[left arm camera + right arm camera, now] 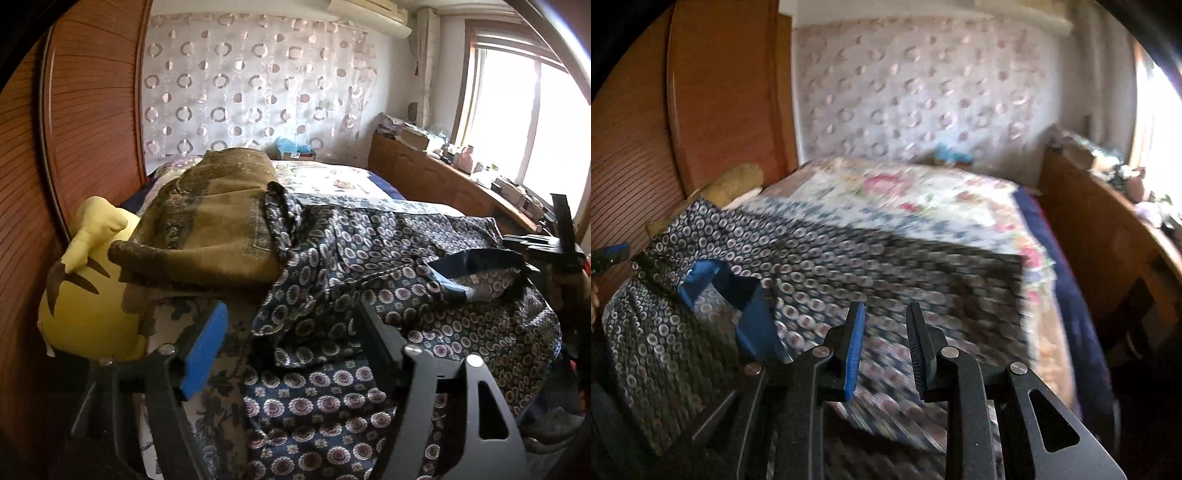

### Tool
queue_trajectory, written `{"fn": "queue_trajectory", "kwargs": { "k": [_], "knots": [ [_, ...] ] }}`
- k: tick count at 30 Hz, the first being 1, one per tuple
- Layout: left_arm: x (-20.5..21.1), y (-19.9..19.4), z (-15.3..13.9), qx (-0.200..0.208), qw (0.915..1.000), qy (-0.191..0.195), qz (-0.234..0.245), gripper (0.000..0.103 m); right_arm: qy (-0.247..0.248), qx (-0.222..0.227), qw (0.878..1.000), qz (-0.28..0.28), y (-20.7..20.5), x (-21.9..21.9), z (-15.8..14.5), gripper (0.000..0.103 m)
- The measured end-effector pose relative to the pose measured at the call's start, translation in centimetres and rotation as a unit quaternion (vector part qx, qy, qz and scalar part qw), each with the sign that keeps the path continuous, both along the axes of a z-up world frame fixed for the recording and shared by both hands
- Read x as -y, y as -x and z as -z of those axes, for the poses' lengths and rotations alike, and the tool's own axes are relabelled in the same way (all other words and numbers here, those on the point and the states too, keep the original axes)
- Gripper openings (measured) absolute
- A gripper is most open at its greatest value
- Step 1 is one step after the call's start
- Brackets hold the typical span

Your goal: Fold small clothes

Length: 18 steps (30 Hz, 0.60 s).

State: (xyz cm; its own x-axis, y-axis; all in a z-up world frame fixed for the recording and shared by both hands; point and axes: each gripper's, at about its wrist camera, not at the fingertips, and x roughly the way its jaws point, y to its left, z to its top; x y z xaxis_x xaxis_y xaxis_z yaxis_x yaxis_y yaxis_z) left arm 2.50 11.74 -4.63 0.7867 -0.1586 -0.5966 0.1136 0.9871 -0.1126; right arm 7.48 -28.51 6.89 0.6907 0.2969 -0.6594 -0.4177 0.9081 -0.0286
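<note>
Bed | patterned garment spread flat | left gripper fingers released | right gripper fingers parted (nothing between)

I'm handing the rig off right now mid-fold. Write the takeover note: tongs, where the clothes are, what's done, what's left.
Left tongs: open, empty, over the patterned garment's near edge.
Right tongs: slightly open, nothing between the pads, above the same garment; this view is blurred.
Clothes: patterned garment spread on the bed, rumpled, blue-lined neck opening showing. A folded brown garment sits beside it, resting on a yellow plush.
Done: brown garment looks folded.
Left: patterned garment appears unfolded; regrasp its edges, flatten, fold, probably stack by the brown one.
</note>
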Motion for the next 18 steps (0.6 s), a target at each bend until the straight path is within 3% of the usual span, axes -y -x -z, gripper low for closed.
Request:
{"fn": "queue_trajectory", "kwargs": {
  "k": [5, 18],
  "knots": [
    [0.5, -0.1, -0.1, 0.008, 0.9998, -0.012, -0.013, 0.077, 0.015, -0.066, 0.996, -0.062, -0.9, -3.5, 1.7, 0.024],
    [0.8, -0.5, 0.2, 0.002, 0.9998, -0.010, -0.017, 0.077, -0.010, -0.099, 0.988, -0.114, 4.8, -4.5, 4.4, 0.024]
  ]
}}
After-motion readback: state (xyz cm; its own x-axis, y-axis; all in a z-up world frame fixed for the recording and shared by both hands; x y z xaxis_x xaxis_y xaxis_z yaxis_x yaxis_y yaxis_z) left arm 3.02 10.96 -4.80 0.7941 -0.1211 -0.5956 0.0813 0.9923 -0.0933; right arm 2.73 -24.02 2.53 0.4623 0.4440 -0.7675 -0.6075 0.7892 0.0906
